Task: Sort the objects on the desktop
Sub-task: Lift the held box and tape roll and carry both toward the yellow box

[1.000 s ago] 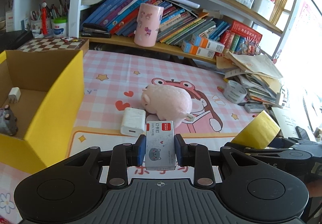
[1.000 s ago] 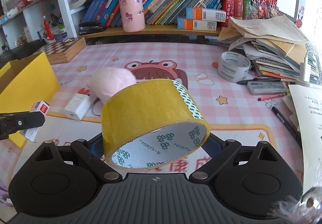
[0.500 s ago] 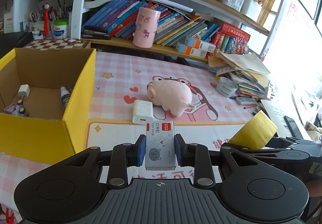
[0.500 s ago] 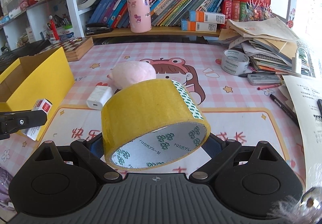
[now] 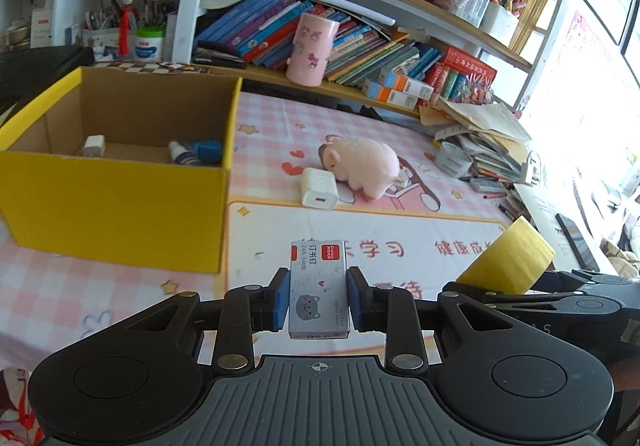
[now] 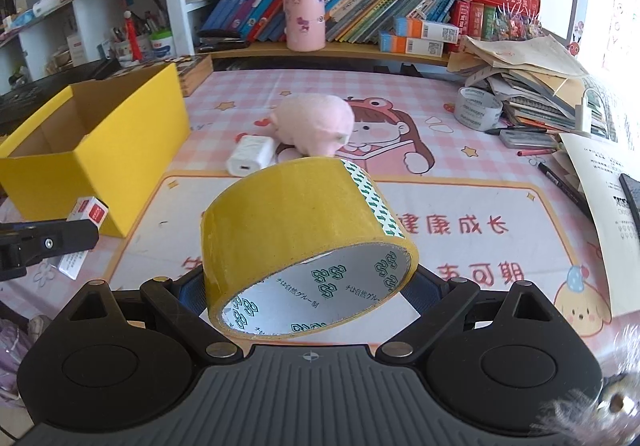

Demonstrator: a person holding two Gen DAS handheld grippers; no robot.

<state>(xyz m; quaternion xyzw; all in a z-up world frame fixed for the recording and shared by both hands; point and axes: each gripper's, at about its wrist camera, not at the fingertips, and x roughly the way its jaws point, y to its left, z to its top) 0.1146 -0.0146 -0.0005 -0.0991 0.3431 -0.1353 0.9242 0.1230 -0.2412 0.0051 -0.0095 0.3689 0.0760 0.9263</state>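
My left gripper (image 5: 319, 302) is shut on a small grey staple box (image 5: 319, 288) with a cat print, held above the pink desk mat, right of the open yellow cardboard box (image 5: 116, 201). The staple box also shows in the right wrist view (image 6: 82, 230). My right gripper (image 6: 308, 286) is shut on a roll of yellow tape (image 6: 296, 230), held above the mat; the roll also shows in the left wrist view (image 5: 508, 262). The yellow box (image 6: 132, 149) holds a white plug (image 5: 94, 144) and a blue-capped bottle (image 5: 192, 153).
A pink plush pig (image 5: 360, 165) and a white charger (image 5: 319, 193) lie mid-desk. A grey tape roll (image 6: 478, 109), pens and a paper stack (image 6: 532, 85) sit at the right. A bookshelf with a pink cup (image 6: 303, 14) runs along the back.
Both grippers have pulled back and risen with their loads. The yellow box now shows more fully, with its inside visible, and the pig and charger look farther away.
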